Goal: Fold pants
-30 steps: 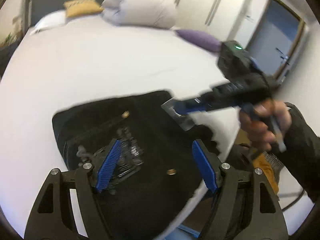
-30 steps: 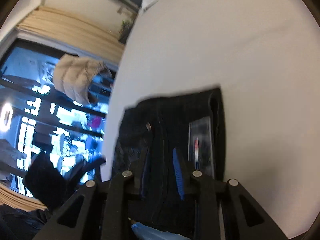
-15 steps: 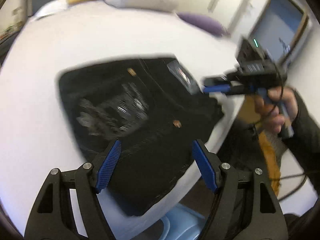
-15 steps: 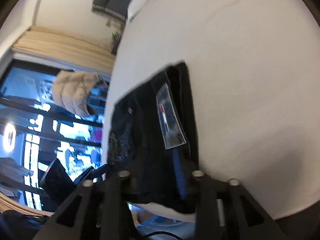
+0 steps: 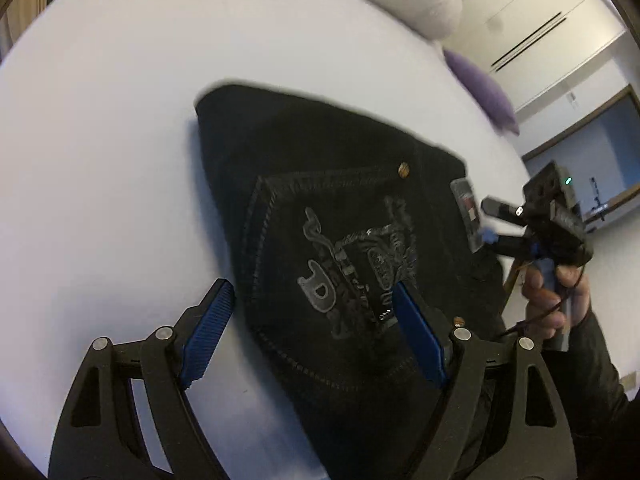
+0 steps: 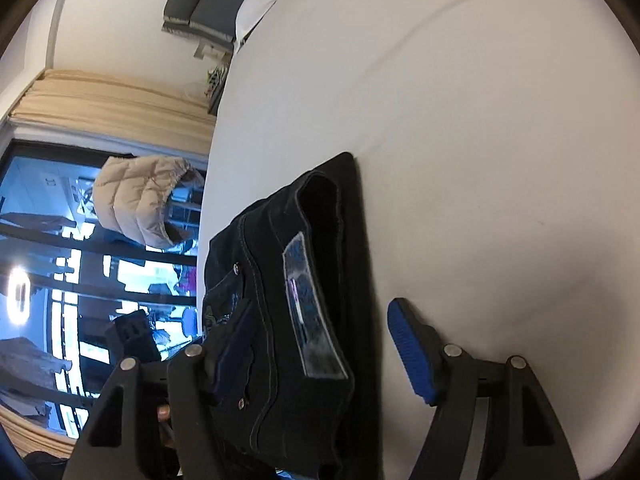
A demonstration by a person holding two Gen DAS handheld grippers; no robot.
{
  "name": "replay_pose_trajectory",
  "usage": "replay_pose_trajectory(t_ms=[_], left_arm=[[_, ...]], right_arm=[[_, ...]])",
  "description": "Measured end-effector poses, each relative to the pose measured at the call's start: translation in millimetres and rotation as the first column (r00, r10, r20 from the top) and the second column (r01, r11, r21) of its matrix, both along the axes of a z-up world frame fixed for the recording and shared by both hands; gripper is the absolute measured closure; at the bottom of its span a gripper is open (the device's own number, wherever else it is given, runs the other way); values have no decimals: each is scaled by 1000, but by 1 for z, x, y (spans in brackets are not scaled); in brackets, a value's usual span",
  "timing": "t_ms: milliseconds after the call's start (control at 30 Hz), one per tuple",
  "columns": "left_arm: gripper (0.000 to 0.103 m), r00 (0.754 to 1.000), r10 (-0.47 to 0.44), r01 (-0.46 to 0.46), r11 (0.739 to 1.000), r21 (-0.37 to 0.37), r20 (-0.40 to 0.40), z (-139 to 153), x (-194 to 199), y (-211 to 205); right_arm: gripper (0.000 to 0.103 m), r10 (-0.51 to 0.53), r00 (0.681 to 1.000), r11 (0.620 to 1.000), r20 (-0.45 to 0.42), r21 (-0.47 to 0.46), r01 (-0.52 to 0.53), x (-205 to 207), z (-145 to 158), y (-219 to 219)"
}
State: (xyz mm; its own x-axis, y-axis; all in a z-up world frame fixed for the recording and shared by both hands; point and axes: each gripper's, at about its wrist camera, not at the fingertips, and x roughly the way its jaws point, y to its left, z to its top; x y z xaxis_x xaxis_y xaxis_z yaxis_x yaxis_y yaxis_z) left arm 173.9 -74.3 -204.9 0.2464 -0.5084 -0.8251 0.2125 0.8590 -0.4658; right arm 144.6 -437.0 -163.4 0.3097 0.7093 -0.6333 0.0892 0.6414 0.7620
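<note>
My left gripper (image 5: 310, 334) and right gripper (image 6: 320, 344) both had jaws spreading wide, gripping nothing, above the folded black pants (image 5: 340, 240), which lay at the near edge of the white bed (image 5: 120, 120).

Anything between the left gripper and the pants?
Nothing visible. The left gripper hangs directly over the folded black pants on the white bed, jaws opening; only pocket fabric shows between its fingers.

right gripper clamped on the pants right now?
No: the right gripper has jaws opening, its blue pad clear of the black pants between them.
</note>
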Motion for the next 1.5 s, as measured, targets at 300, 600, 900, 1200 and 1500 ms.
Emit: replay_pose_trajectory(t_ms=[300,600,900,1200,1500], left_arm=[[22,997,-79,76,988,131,17,4,3,-32],[57,988,-145,133,977,164,61,13,2,-46],[82,991,-108,102,992,80,80,25,2,-35],[84,987,-28,26,1000,15,158,68,9,1],[84,971,35,-63,992,111,237,88,88,64]], right_arm=[[56,79,996,991,-42,-103,-83,14,0,26],[81,95,995,971,-20,-220,-97,11,13,36],[85,141,987,947,76,-301,-112,5,59,56],[86,174,972,951,160,-284,-123,16,104,79],[86,202,961,961,190,-227,-157,110,109,149]])
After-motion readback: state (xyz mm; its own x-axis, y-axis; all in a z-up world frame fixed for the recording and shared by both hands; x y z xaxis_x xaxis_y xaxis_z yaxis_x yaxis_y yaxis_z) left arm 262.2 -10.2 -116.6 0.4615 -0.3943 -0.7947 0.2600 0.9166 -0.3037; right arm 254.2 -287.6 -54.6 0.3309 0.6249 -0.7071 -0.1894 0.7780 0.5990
